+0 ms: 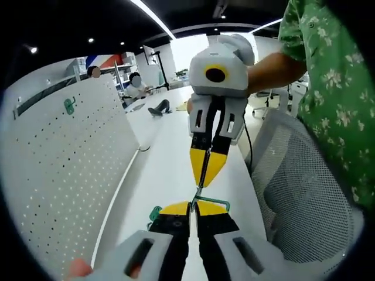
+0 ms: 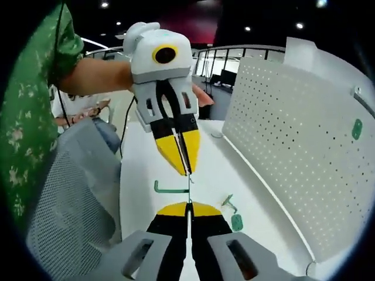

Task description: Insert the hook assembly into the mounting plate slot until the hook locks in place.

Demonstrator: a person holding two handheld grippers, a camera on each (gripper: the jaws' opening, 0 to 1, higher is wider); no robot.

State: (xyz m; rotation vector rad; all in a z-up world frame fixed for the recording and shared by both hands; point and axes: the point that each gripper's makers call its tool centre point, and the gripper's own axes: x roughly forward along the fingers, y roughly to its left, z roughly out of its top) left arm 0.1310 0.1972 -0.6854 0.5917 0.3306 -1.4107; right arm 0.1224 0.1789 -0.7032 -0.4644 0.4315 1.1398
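both grippers meet tip to tip above the white bench (image 1: 170, 158). the left gripper (image 1: 193, 206) has its jaws pressed together on a thin green wire hook (image 1: 212, 202). the right gripper (image 2: 188, 206) is pinched on the same hook (image 2: 171, 189). a green mounting plate (image 2: 237, 222) lies on the bench near the pegboard (image 2: 293, 140), on which another green plate (image 2: 357, 129) hangs.

So the hook (image 2: 171, 188) is a thin green wire piece, an L-ish shape with one long straight run and a short bent end, held up off the white tabletop (image 2: 140, 170) between the two tongs' tips. A second green hook with an oval mounting plate (image 2: 237, 222) lies flat on the tabletop near the white pegboard (image 2: 293, 146). Another green plate (image 2: 357, 129) sits up on that pegboard.
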